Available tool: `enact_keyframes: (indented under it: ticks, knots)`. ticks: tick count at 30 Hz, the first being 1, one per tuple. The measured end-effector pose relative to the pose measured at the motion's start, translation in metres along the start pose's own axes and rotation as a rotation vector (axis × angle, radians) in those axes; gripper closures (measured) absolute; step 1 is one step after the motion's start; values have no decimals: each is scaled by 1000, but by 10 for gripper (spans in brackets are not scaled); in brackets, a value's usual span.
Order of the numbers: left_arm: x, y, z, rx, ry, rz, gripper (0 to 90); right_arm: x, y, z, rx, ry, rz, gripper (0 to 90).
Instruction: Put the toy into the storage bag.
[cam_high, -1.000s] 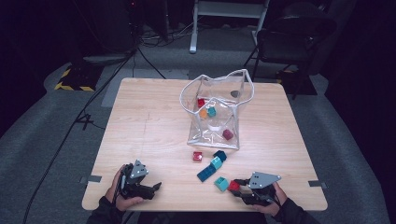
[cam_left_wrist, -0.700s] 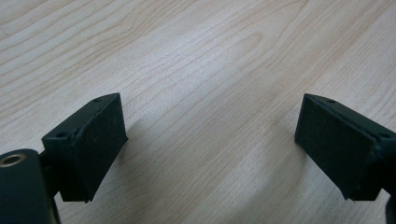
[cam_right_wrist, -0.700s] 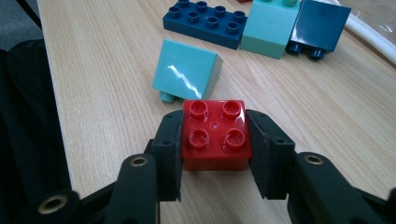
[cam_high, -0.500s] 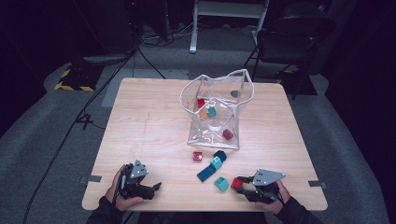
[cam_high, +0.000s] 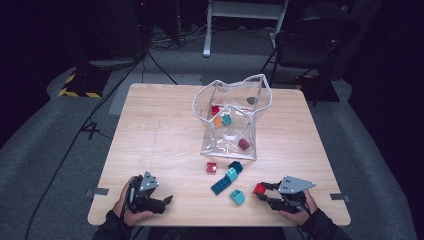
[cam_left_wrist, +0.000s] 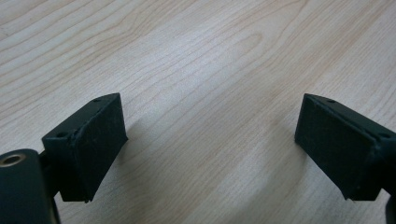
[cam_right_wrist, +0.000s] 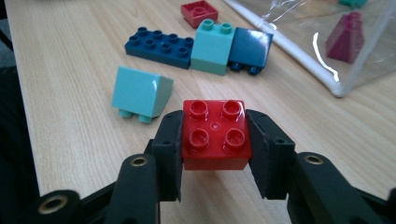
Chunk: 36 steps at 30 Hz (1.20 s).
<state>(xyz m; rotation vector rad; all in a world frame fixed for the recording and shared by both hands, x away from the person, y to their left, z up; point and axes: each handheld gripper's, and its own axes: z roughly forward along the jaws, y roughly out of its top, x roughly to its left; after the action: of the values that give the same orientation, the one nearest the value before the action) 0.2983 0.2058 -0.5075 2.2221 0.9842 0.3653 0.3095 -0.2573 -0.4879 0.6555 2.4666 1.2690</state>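
My right gripper is shut on a red four-stud brick, held a little above the table near its front right. Just ahead lie a light teal sloped brick, a dark blue long brick, a teal brick, a dark blue sloped brick and a small red brick. A clear plastic bag stands mid-table with several bricks inside. My left gripper rests open at the front left, with bare wood between its fingers.
The wooden table has free room on its left half. The bag's white rim lies close to the loose bricks. A chair and cables stand on the floor beyond the table.
My right gripper has lifted the red brick slightly and drawn it right, away from the light teal brick. The left gripper has stayed still.
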Motion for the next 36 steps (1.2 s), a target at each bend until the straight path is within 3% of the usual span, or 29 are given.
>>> enact_keyframes:
  ticks: [12, 21, 36]
  knots:
    - [0, 0, 0, 0, 0, 2, 92, -17, 12, -16, -74, -53, 28, 590]
    - [0, 0, 0, 0, 0, 3, 91, -23, 29, -24, -105, -81, 8, 590]
    - [0, 0, 0, 1, 1, 3, 91, -45, 88, -38, -207, -134, -12, 590]
